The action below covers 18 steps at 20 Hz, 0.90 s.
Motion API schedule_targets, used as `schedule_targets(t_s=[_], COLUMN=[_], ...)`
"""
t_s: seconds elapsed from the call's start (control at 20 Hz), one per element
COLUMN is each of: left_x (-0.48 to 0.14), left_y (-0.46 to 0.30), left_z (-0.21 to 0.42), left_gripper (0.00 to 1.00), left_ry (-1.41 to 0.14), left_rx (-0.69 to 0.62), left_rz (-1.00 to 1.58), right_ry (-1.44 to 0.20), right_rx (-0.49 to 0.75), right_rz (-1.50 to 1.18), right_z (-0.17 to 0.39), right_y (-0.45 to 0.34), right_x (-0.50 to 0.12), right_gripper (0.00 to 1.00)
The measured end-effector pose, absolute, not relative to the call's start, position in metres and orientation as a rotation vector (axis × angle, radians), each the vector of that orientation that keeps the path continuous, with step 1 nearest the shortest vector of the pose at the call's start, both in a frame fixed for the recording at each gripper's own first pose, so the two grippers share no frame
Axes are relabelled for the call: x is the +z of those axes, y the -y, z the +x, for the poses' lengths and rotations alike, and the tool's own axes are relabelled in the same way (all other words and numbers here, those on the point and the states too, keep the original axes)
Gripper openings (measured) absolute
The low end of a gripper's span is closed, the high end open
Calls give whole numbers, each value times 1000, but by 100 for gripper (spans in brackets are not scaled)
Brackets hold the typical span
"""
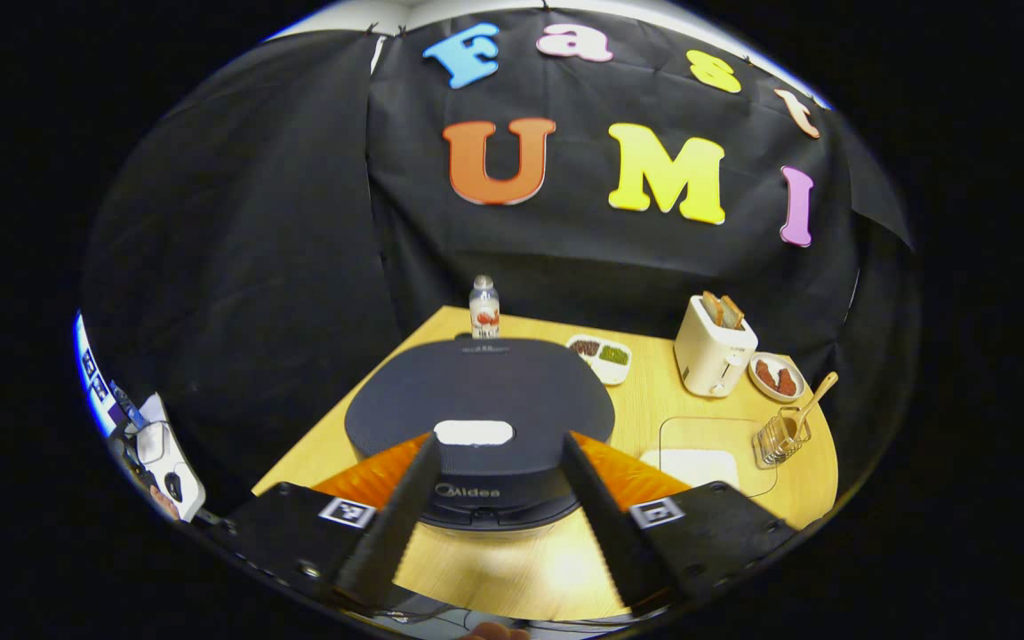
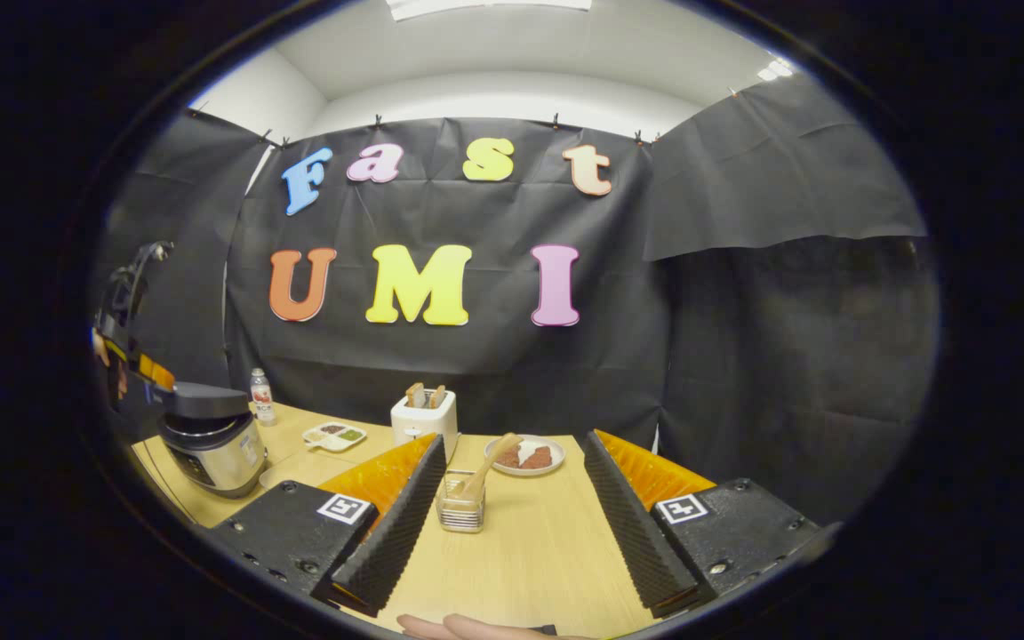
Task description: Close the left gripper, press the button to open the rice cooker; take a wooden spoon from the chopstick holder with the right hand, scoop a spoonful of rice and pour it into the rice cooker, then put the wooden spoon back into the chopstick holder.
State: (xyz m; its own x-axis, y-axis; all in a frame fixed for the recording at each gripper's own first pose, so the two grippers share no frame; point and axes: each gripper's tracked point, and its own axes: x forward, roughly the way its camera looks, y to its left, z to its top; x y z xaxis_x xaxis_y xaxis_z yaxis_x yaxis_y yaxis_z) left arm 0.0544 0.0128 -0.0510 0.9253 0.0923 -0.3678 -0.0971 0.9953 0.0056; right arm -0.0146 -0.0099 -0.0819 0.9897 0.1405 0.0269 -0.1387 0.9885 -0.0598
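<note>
The left gripper hangs open above the closed cooker; pressed this way, its fingers could straddle the button. The right gripper also gapes.

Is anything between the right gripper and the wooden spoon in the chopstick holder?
Nothing visible. In the right gripper view the open right gripper looks across bare table at the wooden spoon, which leans in the chopstick holder just beside the gripper's own left finger. The toaster and plate stand behind it.

Left gripper and right gripper, fingers spread.
</note>
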Motion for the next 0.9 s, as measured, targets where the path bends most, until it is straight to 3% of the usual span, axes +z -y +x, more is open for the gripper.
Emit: schedule_targets(t_s=[0.1,0.4,0.7,0.9], left_x=[-31,13,25,23], left_y=[-9,-9,-2,1], left_z=[35,-15,-76,-110], left_gripper=[97,96,96,96], left_ry=[-314,-108,33,90], left_rx=[99,92,35,6], left_rz=[4,8,13,40], right_ry=[8,-45,-107,-116], right_rx=[126,123,137,213], right_rz=[-51,-41,23,112], right_z=[-7,30,101,149], right_y=[12,2,-18,-42], right_x=[-89,-113,-146,-165], right_gripper=[100,100,100,100])
